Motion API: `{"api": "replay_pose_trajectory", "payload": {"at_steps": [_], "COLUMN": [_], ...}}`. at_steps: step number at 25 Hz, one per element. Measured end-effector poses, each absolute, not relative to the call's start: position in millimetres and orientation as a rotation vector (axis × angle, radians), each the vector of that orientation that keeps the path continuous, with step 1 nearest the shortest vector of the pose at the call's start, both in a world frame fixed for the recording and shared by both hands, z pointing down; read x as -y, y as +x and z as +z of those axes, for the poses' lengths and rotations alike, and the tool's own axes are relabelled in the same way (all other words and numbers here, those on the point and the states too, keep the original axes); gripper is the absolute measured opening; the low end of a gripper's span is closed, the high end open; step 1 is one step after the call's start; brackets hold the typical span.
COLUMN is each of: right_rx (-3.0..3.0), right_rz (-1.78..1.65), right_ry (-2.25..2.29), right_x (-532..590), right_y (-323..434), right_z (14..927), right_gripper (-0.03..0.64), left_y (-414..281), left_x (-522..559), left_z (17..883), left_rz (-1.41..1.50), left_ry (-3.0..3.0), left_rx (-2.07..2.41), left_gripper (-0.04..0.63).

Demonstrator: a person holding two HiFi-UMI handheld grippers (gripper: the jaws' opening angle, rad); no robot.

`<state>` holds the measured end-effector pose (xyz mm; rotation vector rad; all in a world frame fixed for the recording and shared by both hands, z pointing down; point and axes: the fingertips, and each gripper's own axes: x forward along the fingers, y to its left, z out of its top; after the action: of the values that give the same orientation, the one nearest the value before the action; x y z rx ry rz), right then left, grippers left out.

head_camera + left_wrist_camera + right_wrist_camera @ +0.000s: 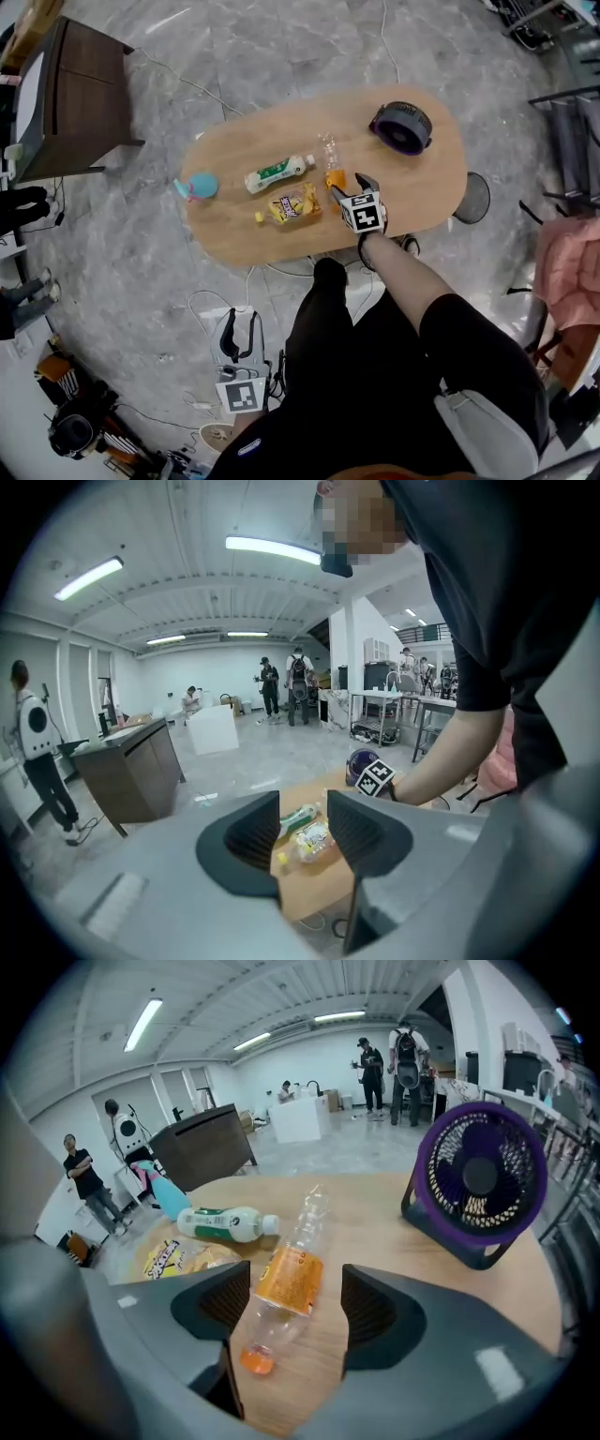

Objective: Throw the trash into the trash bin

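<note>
Closing on the orange bottle [286, 1279] looks like the step in hand. To do it well, the right tool [298, 1305] should go down a little more, so both jaws sit beside the fat middle with the orange label and not the thin neck. Then it should squeeze slowly, because the empty bottle looks soft and round and could roll or pop out. A lift straight up would keep it from bumping the white bottle [220, 1224] at 10 o'clock or the snack bag [173, 1258] at 9 o'clock.

The right tool is wide open. The orange bottle lies flat on the wooden surface [375, 1213] between the two jaws, with its cap toward the tool. I think neither jaw touches it yet. The purple fan [478, 1180] stands apart at 2 o'clock from the bottle.

The left tool [240, 330] is wide open too and holds nothing. In the head view it hangs low, off the surface, at 7 o'clock from it.

I cannot see a trash bin in any view, and no trash is thrown away yet
</note>
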<state>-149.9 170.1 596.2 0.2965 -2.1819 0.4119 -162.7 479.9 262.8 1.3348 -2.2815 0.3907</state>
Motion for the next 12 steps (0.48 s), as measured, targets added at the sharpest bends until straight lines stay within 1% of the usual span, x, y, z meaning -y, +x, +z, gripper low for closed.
{"api": "replay_pose_trajectory", "payload": {"at_steps": [7,12], "right_rx": [2.105,2.086], "right_rz": [0.425,0.410], "right_ry": [0.299,0.250], "right_x": [-176,-179], "right_y": [-167,-170], "right_z": [644,651], "right_gripper": [0.337,0.329], "left_y": [-161,-162], "left_x": [-506,-504], "left_z": [298,307], "left_rz": [0.401,0.380], "left_ry": [1.301,1.307], "left_rx": [2.216,2.200], "left_gripper": [0.161,0.160]}}
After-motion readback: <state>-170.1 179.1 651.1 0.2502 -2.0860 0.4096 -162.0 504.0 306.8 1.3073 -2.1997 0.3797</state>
